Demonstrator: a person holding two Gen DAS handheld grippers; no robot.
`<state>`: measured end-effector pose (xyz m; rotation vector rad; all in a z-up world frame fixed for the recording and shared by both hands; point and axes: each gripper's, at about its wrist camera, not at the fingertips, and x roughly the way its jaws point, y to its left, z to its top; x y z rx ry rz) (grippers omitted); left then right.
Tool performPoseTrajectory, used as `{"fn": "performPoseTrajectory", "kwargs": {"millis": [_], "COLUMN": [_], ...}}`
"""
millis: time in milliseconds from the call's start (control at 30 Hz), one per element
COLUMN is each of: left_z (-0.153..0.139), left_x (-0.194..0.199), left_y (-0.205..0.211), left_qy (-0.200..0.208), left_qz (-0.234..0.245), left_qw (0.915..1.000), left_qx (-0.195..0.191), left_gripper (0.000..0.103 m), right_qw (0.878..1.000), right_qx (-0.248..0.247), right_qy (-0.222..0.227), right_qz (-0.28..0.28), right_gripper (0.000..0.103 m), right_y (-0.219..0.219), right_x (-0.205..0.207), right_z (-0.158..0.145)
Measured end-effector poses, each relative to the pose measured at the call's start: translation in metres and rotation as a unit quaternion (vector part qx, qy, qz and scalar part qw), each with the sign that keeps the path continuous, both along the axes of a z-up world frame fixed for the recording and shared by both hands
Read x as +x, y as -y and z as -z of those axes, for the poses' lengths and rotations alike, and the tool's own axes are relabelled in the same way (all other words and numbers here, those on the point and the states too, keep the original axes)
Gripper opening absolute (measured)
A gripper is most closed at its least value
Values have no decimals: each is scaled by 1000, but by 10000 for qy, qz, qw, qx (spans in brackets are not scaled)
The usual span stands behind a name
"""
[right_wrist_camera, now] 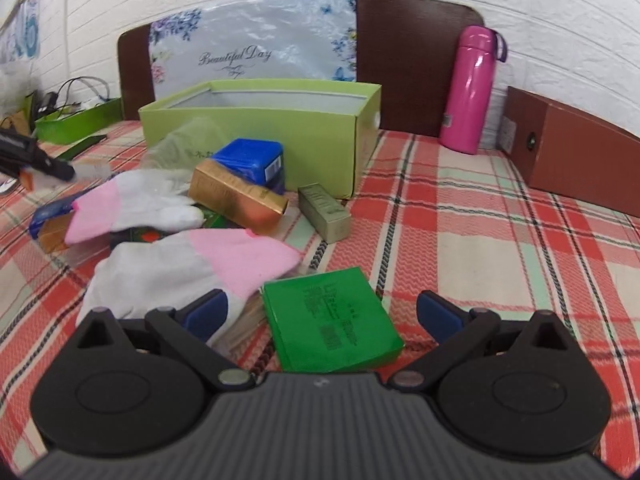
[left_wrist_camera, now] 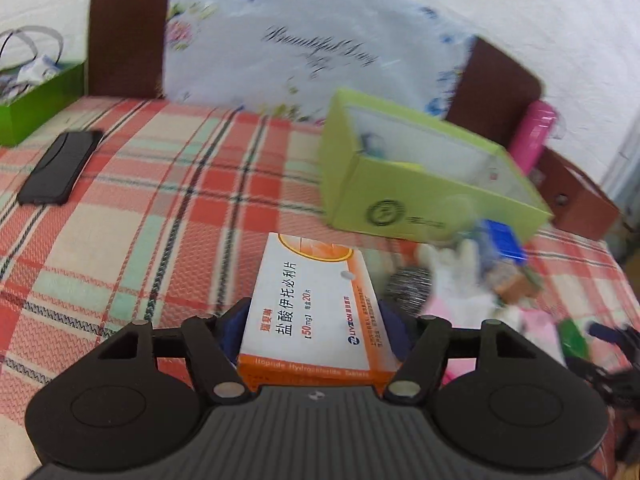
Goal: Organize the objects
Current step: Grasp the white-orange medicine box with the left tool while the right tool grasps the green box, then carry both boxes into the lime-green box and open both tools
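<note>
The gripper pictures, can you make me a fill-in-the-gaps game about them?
1. The left gripper is shut on a white and orange ____ box.
2. The right gripper is open above a flat ____ packet.
3. The tall bottle by the wall is ____.
4. The tablecloth has a ____ pattern.

Missing words: medicine; green; pink; checked

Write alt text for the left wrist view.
The left gripper clamps an orange-and-white medicine box above a red plaid cloth. An open light-green box sits ahead to the right, a black phone far left.
</note>
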<state>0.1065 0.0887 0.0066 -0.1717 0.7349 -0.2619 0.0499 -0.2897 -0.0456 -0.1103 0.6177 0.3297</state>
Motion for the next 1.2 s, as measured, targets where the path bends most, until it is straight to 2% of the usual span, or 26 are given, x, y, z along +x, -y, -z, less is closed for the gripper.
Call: {"fn": "performPoseTrajectory", "kwargs": {"millis": [100, 167, 200, 300, 467, 533, 633, 700, 867, 967, 1133, 1200], "left_z": [-5, -1, 2, 12, 27, 33, 40, 42, 43, 43, 45, 46], "left_x": [-25, -38, -45, -62, -77, -80, -82, -82, -78, -80, -76, -74], "left_y": [10, 17, 21, 34, 60, 70, 87, 91, 88, 95, 104, 104], "left_qy": [43, -65, -109, -241, -396, -473, -440, -427, -430, -389, -314, -273], "left_qz": [314, 419, 474, 639, 860, 956, 947, 924, 878, 885, 913, 929], "left_qw": [9994, 9989, 9986, 9975, 9955, 9943, 9926, 9914, 9927, 9920, 9903, 9905], "left_qx": [-101, -187, -204, -192, -65, 62, 618, 821, 703, 812, 1002, 977], "left_gripper": [70, 70, 70, 70, 70, 70, 71, 71, 71, 71, 73, 73], "right_qw": [9997, 9988, 9981, 9978, 9921, 9903, 9912, 9929, 9957, 9965, 9966, 9964], "right_qx": [123, 347, 472, 453, 322, 390, 574, 515, 243, 192, 165, 189], "right_qy": [-168, -350, -402, -381, -587, -637, -704, -684, -570, -568, -599, -622], "right_qz": [-84, -13, 31, 301, 1061, 1170, 960, 821, 692, 585, 550, 539], "right_gripper": [100, 80, 74, 70, 69, 69, 72, 75, 81, 83, 83, 79], "right_y": [6, 11, 13, 13, 6, 1, -10, -15, -19, -20, -21, -21], "right_x": [10, 14, 13, 0, -34, -49, -68, -74, -79, -82, -79, -77], "right_z": [6, 8, 8, 5, -1, -4, -4, -5, -8, -7, -2, 0]}}
